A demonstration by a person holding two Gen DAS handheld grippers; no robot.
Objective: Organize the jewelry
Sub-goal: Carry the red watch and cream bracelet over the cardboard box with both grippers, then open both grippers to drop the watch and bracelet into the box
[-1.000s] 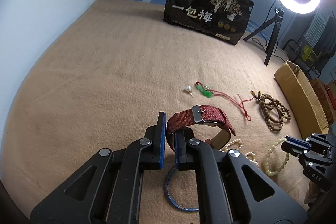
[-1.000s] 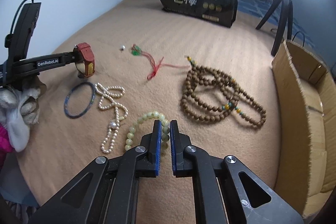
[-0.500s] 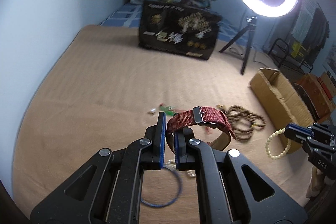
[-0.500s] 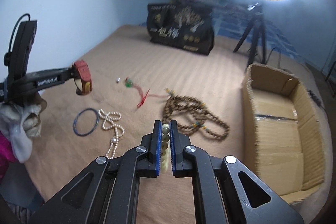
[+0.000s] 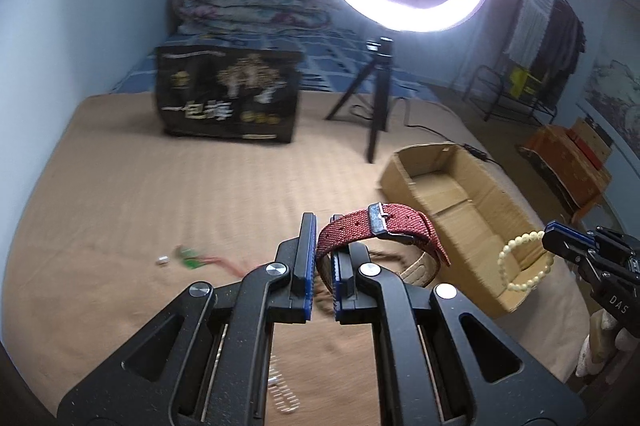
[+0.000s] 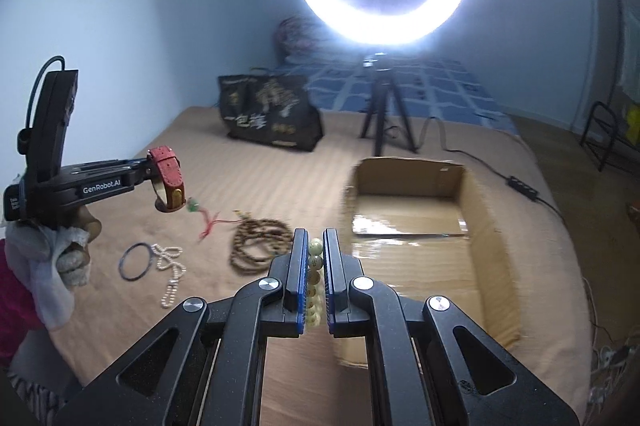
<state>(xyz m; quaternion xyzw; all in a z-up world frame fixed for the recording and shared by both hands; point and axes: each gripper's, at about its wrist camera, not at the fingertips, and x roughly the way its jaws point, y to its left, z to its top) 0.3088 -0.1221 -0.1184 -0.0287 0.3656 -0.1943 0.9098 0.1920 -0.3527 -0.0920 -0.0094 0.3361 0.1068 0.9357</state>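
Both claws have lifted clear of the bed since a second ago, and the cardboard box [image 6: 416, 250] has swung into full view ahead of me. My right claw [image 6: 316, 278] is clamped on the pale green bead bracelet [image 5: 520, 260], beads stacked between the blue pads, loop dangling free. My left claw [image 5: 322, 258] is pinched on the red canvas watch strap [image 5: 380, 230], buckle up, the band arcing off to the right.

The relation that matters: the box lies ahead and slightly right of the right claw, open top facing up, long axis running away from me. My right claw looks nearer to it; the left hangs well off to the left, above the wooden bead necklace [image 6: 256, 242], so it has farther to cross.

Left behind on the tan bedcover: pearl strand [image 6: 170, 266], blue bangle [image 6: 136, 260], jade pendant on red cord [image 6: 204, 216].

I judge the bracelet drops in first.
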